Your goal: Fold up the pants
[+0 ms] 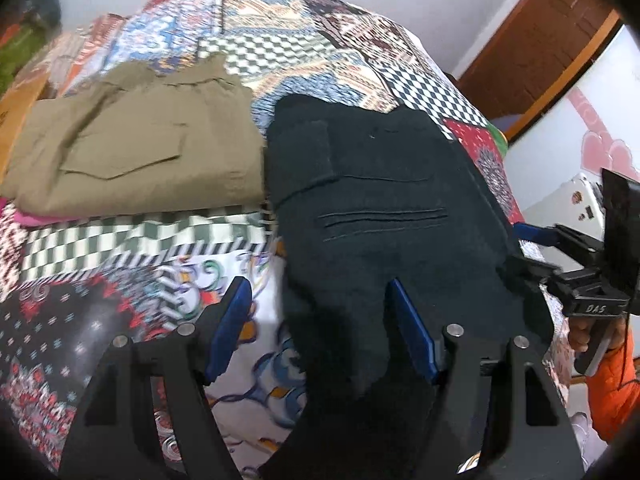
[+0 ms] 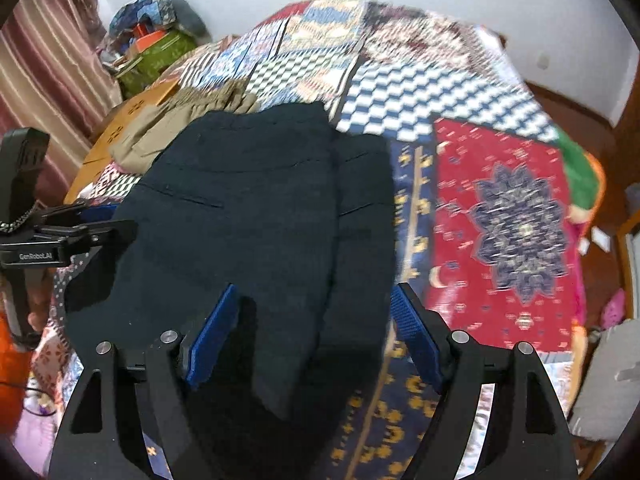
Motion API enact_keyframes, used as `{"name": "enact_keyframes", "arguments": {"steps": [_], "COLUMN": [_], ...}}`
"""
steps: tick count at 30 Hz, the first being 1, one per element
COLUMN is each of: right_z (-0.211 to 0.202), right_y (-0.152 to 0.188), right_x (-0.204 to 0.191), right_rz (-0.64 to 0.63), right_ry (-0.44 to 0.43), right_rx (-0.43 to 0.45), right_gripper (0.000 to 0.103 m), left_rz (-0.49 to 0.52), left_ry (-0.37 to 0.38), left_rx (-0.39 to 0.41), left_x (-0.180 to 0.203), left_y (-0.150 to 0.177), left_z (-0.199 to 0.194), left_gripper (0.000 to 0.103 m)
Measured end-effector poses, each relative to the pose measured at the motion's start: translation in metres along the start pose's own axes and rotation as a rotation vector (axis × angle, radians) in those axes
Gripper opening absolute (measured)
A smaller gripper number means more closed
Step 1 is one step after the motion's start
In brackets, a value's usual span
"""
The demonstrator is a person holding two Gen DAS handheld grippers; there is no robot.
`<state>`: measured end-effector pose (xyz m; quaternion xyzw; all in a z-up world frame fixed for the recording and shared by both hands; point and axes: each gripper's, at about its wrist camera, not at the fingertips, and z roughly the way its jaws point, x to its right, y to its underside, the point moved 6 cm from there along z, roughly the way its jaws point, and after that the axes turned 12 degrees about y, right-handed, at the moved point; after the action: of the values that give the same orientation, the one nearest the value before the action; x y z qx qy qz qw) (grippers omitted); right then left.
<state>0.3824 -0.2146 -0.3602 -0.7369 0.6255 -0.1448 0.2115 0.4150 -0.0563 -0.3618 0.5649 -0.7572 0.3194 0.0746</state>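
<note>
Soft dark navy cloth pants (image 1: pixel 380 208) are lying folded on the patchwork-quilted bed (image 1: pixel 312 52), just beside folded olive-khaki trousers (image 1: pixel 132 148).
They are looking limp, light and thick-layered, best pinched at a near folded edge; the left gripper (image 1: pixel 320 328) and right gripper (image 2: pixel 316 332) are hovering with fingers spread, gripping nothing.
</note>
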Motion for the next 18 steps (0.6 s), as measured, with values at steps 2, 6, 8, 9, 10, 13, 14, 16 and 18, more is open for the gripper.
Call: {"name": "enact_keyframes", "arguments": {"steps": [2,6,8,9,10,13,14,16,18], "right_z": [0.009,0.023,0.028,0.032,0.035,0.038,0.037,0.037,0.038], "right_y": [0.000,0.000,0.000,0.001,0.002,0.000,0.000,-0.002,-0.004], "right_x": [-0.001,-0.001,-0.001,-0.002,-0.001,-0.007,-0.010,-0.017,-0.021], "right_rz": [0.007,0.028,0.035,0.042,0.048,0.031,0.017,0.001,-0.004], "right_ry": [-0.004,-0.060,-0.117,-0.155,-0.178,-0.199,-0.202,-0.204,-0.206], "right_rx": [-0.027,-0.062,-0.090,-0.106,-0.117,-0.119,-0.117,-0.114,-0.108], "right_gripper": [0.078,0.084,0.084,0.085,0.085,0.088,0.088,0.088,0.086], "left_rz": [-0.003,-0.045,-0.072,-0.077,-0.081,-0.072,-0.062,-0.050,-0.035], "left_ry": [0.006,0.048,0.094,0.105,0.119,0.129,0.131,0.125,0.116], "left_rx": [-0.011,-0.052,-0.066,-0.068,-0.072,-0.078,-0.081,-0.084,-0.082], "left_x": [-0.001,-0.006,-0.007,-0.008,-0.008,-0.005,-0.003,-0.001,0.002], "left_y": [-0.003,-0.006,-0.007,-0.008,-0.009,-0.013,-0.014,-0.015,-0.017], "left_z": [0.008,0.029,0.038,0.040,0.043,0.047,0.048,0.050,0.051], "left_gripper": [0.085,0.088,0.088,0.088,0.088,0.088,0.088,0.088,0.087]}}
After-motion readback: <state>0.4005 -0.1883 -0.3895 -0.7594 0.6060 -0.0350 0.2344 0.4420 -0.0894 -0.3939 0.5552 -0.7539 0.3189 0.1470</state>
